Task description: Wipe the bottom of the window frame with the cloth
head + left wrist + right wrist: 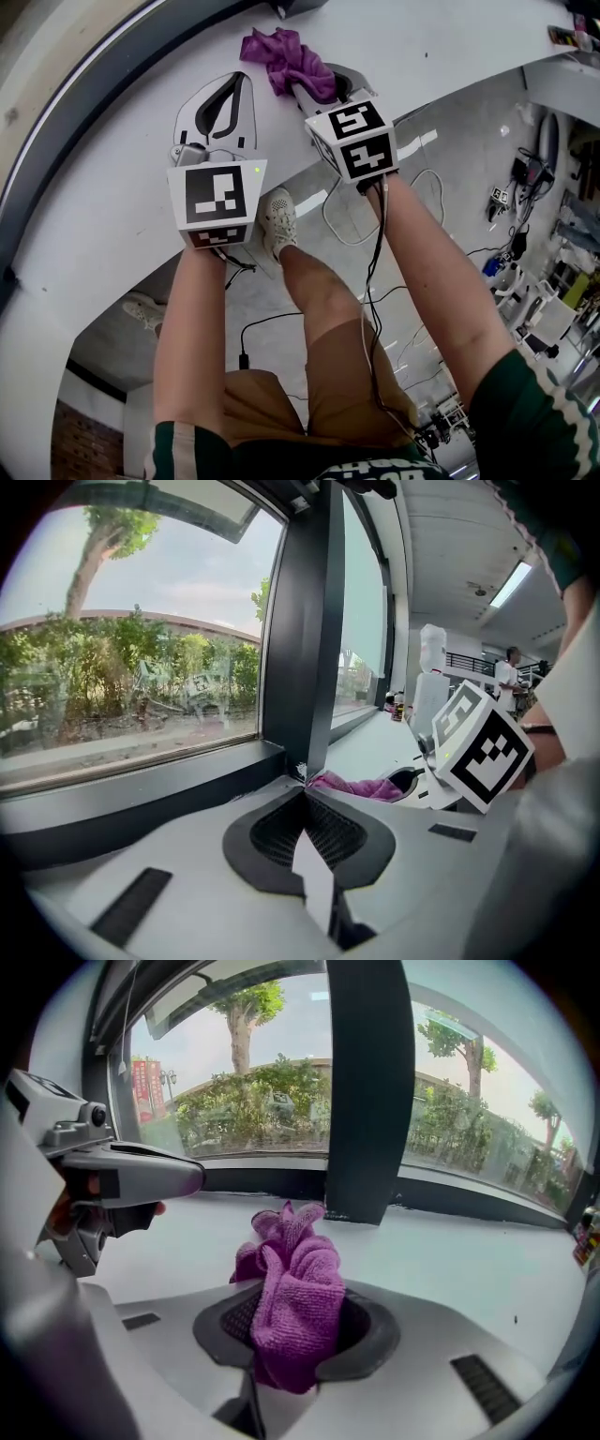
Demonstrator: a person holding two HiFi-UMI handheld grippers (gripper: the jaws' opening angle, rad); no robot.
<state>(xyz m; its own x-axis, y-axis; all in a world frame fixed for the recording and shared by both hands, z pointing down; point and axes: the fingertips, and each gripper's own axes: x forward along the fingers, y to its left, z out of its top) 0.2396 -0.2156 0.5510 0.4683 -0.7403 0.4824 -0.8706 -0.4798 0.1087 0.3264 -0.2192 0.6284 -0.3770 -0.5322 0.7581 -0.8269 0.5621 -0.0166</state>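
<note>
A purple cloth [282,53] is bunched between the jaws of my right gripper [312,86], which is shut on it. The cloth [292,1290] hangs over the white sill [459,1265], a short way in front of the dark bottom window frame [469,1199]. My left gripper [238,91] hovers over the sill just left of the right one, jaws shut on nothing [302,795]. From the left gripper view the cloth [362,787] and right gripper [420,786] sit to the right, near the foot of the dark mullion [315,621].
The sill [441,37] curves along the dark frame band [98,94]. Below its edge are the floor, loose cables [417,187] and the person's shoe [278,217]. Workshop gear [525,178] stands at the right. A person [509,670] stands far back.
</note>
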